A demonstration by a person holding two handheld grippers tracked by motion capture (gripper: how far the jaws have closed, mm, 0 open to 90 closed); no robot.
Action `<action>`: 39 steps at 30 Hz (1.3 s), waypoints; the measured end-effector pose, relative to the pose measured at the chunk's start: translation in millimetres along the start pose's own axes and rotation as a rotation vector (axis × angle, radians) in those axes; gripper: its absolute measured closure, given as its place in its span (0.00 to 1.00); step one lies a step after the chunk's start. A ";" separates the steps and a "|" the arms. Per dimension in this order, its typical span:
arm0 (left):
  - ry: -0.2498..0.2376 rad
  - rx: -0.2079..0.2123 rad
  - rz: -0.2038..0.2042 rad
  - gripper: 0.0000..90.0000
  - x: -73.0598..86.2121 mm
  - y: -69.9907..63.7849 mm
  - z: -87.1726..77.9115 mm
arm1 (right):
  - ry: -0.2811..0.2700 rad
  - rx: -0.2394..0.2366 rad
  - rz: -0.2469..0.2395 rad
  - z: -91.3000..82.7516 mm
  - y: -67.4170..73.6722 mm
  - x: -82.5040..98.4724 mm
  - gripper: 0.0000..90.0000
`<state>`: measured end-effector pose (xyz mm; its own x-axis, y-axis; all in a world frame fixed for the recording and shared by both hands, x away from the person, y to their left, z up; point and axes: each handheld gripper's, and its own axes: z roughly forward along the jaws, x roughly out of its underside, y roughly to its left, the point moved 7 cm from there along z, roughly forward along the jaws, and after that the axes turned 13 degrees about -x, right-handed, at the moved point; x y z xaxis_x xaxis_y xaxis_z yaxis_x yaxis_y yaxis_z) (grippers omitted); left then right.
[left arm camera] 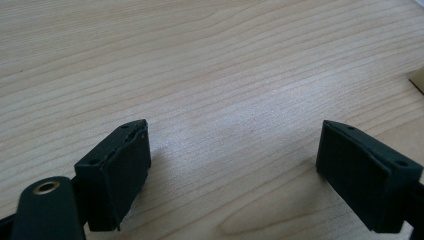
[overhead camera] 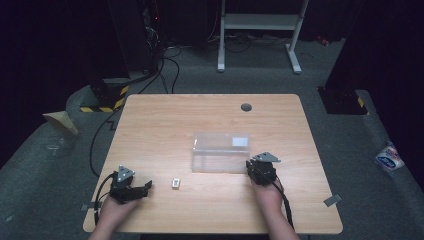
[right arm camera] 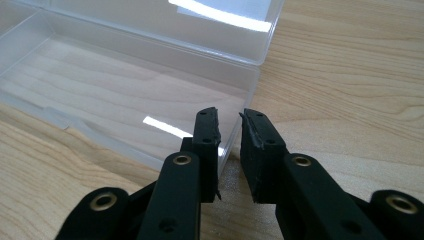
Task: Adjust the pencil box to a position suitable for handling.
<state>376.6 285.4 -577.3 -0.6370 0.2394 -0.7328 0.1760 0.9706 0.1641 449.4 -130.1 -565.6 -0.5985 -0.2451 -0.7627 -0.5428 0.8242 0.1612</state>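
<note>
The clear plastic box (overhead camera: 220, 152) sits a little right of the middle of the table (overhead camera: 165, 120), lid swung open toward the far side, and as far as I can see it holds nothing: through its floor I read only wood grain, in the right gripper view (right arm camera: 125, 85) as well.

My right gripper (right arm camera: 230, 145) is at the box's near right corner. Its jaws stand close together, one on each side of the thin side wall, with a narrow gap between them. Whether the pads actually press the wall I cannot tell, so I treat this as a pinch that is at best loose; the jaws are nearly clenched. From above, the right gripper (overhead camera: 261, 169) sits just at that corner.

My left gripper (left arm camera: 232, 165) is released, jaws wide apart over bare wood with nothing between them. In the high view the left gripper (overhead camera: 131, 188) rests near the front left edge, and a small white block (overhead camera: 175, 183) lies just to its right, well apart from the box.

I judge the step in hand to be steadying the box with my right hand while the left goes for the block. The next move calls for bringing the open left jaws around the block and closing squarely on it, since it is small and could skid away.
</note>
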 end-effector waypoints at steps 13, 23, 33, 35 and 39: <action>0.000 0.000 0.000 0.16 0.0 -0.1 0.0 | -0.003 0.002 -0.010 0.2 -1.7 -1.3 0.86; 0.001 0.000 0.000 0.16 0.0 -0.1 0.0 | -0.012 -0.009 -0.005 -0.7 0.3 -3.3 0.83; 0.000 0.000 0.000 0.16 0.0 0.0 0.0 | -0.037 -0.013 -0.014 -10.6 0.1 -9.7 0.72; 0.000 0.000 0.000 0.16 0.0 -0.1 0.0 | -0.040 -0.015 -0.008 -13.7 -1.3 -9.9 0.70; 0.000 0.000 0.000 0.16 0.0 -0.1 0.0 | -0.044 -0.011 -0.004 -20.7 -5.5 -8.9 0.65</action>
<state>376.6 285.3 -577.3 -0.6371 0.2391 -0.7327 0.1759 0.9707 0.1639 445.5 -143.0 -546.8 -0.5701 -0.2251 -0.7902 -0.5514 0.8178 0.1649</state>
